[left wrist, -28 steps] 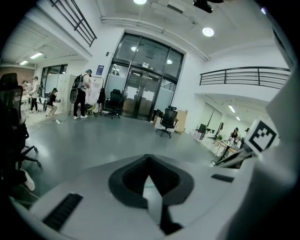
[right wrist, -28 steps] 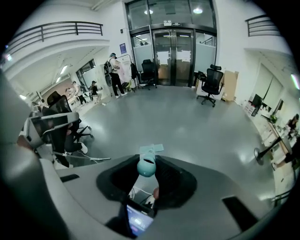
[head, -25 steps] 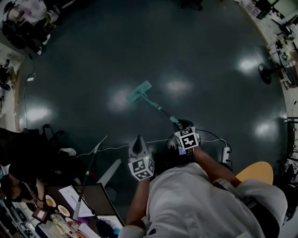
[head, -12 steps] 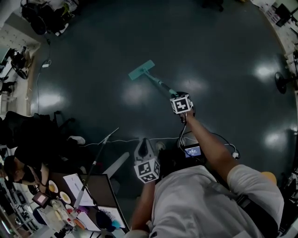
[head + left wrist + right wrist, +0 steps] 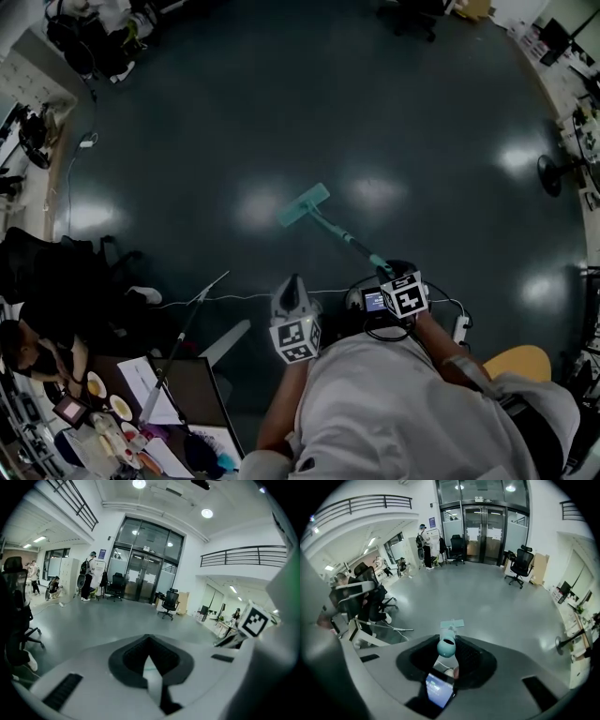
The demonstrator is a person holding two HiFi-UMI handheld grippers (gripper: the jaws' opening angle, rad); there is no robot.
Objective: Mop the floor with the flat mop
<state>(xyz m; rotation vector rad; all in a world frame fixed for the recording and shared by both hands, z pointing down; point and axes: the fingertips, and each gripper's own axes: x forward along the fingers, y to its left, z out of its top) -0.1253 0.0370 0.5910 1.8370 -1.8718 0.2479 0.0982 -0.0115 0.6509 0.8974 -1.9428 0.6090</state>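
Head view: flat mop pad-down on the floor, handle slanting back to the right claw, probably for one-handed strokes; left claw idle alongside. Left gripper view: pressed together, empty. Right gripper view: pinching the handle's teal end.

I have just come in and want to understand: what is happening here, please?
A person is mopping a wide, shiny floor. The right gripper is shut on the handle end of the flat mop, whose head lies flat on the floor ahead of the person. The left gripper is shut, holds nothing and is not touching the mop.
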